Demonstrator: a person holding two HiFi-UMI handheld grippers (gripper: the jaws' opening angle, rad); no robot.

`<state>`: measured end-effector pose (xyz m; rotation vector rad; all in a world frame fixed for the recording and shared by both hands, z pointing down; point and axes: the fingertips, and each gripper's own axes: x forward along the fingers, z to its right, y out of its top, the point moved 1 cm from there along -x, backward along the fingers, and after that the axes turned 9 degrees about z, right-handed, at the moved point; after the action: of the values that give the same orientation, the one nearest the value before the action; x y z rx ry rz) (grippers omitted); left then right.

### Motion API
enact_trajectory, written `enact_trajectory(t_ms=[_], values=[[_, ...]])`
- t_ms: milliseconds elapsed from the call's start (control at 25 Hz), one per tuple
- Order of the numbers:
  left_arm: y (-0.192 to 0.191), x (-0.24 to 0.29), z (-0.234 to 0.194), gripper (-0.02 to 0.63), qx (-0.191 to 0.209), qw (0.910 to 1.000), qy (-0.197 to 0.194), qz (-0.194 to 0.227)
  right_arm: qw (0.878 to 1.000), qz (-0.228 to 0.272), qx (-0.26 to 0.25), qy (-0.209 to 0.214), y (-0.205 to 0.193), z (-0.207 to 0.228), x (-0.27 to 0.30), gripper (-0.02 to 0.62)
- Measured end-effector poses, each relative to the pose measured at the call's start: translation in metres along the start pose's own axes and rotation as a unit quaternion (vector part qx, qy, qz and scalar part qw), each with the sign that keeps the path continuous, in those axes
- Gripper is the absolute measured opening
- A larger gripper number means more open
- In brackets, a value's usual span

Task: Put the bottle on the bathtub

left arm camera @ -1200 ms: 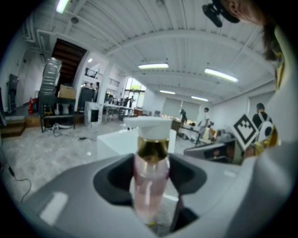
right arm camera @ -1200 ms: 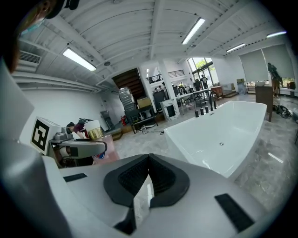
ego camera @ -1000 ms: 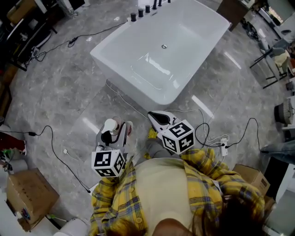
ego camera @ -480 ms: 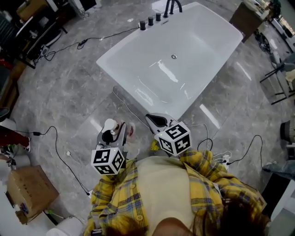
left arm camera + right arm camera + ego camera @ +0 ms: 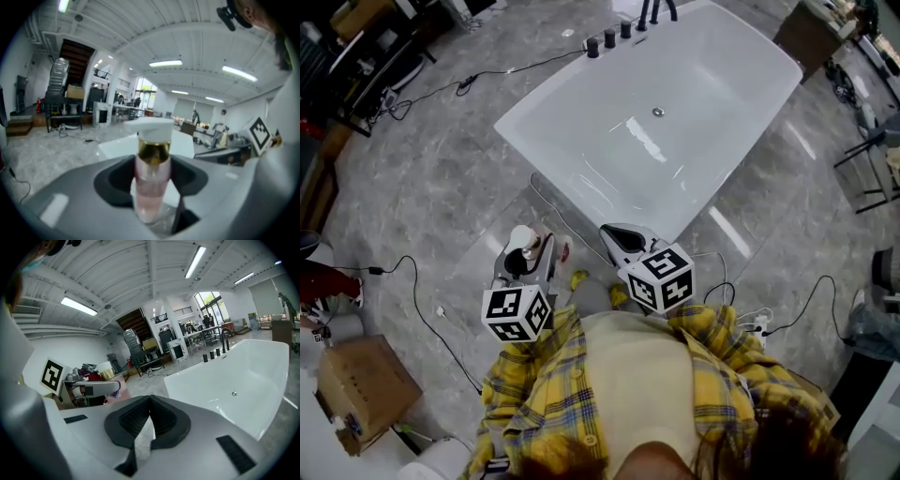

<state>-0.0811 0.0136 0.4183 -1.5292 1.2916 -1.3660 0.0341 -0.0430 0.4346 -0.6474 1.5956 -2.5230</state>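
Observation:
A pink pump bottle [image 5: 151,180] with a gold collar and white pump head stands upright between the jaws of my left gripper [image 5: 151,187], which is shut on it. In the head view the bottle [image 5: 523,246] shows just ahead of the left gripper [image 5: 528,265], well short of the tub. The white bathtub [image 5: 581,103] lies ahead on the floor, black taps [image 5: 623,28] on its far rim. My right gripper [image 5: 622,241] hangs close to the tub's near corner. Its jaws [image 5: 149,420] are shut with nothing between them. The tub [image 5: 197,385] fills the right of the right gripper view.
Black and white cables [image 5: 422,309] trail across the grey marble floor around the tub. A cardboard box [image 5: 356,384] sits at the lower left. Black chairs [image 5: 867,150] stand at the right edge. Shelving and equipment crowd the upper left.
The view has shifted slightly; both grippers and the bottle stay in about the same place in front of the person, with the tub a little nearer.

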Motion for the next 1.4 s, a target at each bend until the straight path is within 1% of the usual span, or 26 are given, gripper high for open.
enact_trajectory(t_ms=[280,520,760,1000,1200,1400], values=[[0.006,0.035,-0.037,0.221,0.007,1.0000,-0.004,0.000,1.000,-0.012,-0.007,-0.011,0.004,0.011,0.031,0.014],[0.009,0.077,-0.069,0.221,0.023,0.9990,-0.036,-0.014,0.999,-0.011,-0.024,-0.045,0.021,0.037,0.070,0.014],[0.021,0.120,-0.105,0.221,0.014,0.9981,-0.055,-0.022,0.997,-0.022,-0.016,-0.072,0.041,0.060,0.115,0.014],[0.033,0.158,-0.142,0.221,0.022,0.9968,-0.071,-0.030,0.997,-0.029,-0.010,-0.077,0.055,0.068,0.170,0.014],[0.042,0.190,-0.173,0.221,0.030,0.9963,-0.072,-0.035,0.997,-0.032,-0.005,-0.075,0.064,0.071,0.209,0.014],[0.049,0.220,-0.200,0.221,0.043,0.9953,-0.077,-0.041,0.996,-0.032,0.006,-0.087,0.067,0.082,0.236,0.014]])
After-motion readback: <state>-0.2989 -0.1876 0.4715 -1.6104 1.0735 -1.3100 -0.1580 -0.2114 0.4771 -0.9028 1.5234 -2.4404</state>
